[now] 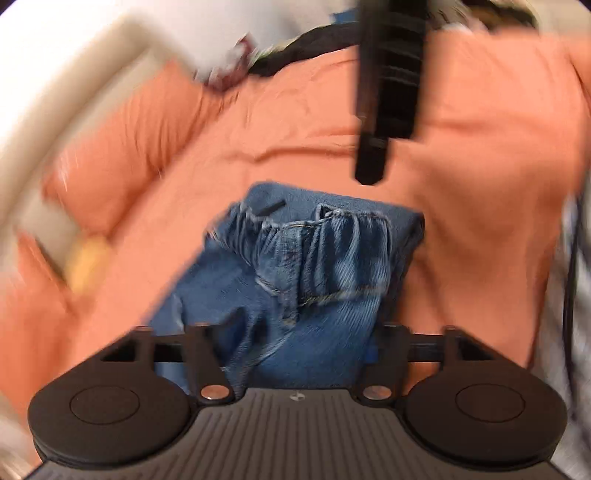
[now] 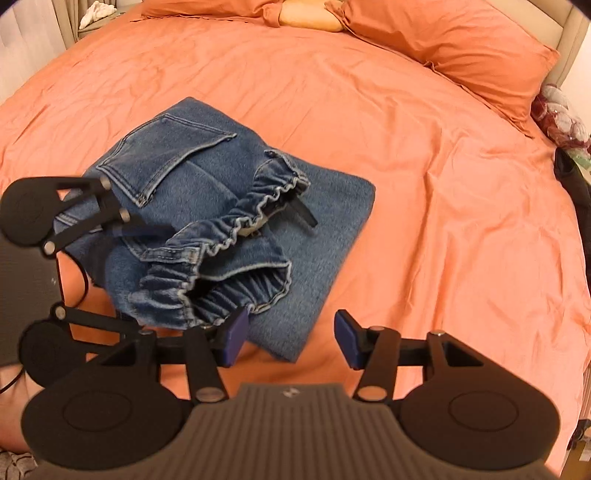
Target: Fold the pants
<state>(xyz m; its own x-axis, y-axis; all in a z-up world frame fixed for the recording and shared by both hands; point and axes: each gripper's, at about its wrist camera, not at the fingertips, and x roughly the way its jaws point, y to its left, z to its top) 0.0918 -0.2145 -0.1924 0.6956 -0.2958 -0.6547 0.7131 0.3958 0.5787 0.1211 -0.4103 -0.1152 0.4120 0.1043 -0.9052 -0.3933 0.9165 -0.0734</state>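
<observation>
Orange bedsheet (image 2: 424, 155) covers the whole bed, creased. Orange pillows (image 2: 461, 48) lie along the head edge, with a beige headboard (image 2: 570, 33) behind them at the far right corner.

Jeans (image 2: 207, 206) sit folded into a thick bundle toward the left side of the bed, well short of the pillows. Back pocket faces up on the far part. Elastic waistband (image 2: 236, 225) is ruffled and gaping on top of the bundle, not lying flat. One folded layer sticks out flat from under the bundle on the side toward the pillows.

Right gripper (image 2: 291, 338): jaws apart, blue pads (image 2: 236, 328) showing. Left pad is at the near edge of the waistband; whether it touches I cannot tell. Right pad is over bare sheet. Nothing is pinched between them.

Left gripper (image 2: 122, 273) comes in from the left edge of the bed, low beside the bundle. Jaws spread wide, one linkage above the denim, the other below. In its own blurred view the jeans (image 1: 306, 266) lie just ahead of the left gripper (image 1: 299, 332); fingertips hidden behind cloth, no grip visible.

Black clothing (image 2: 570, 192) lies at the bed's right edge.
</observation>
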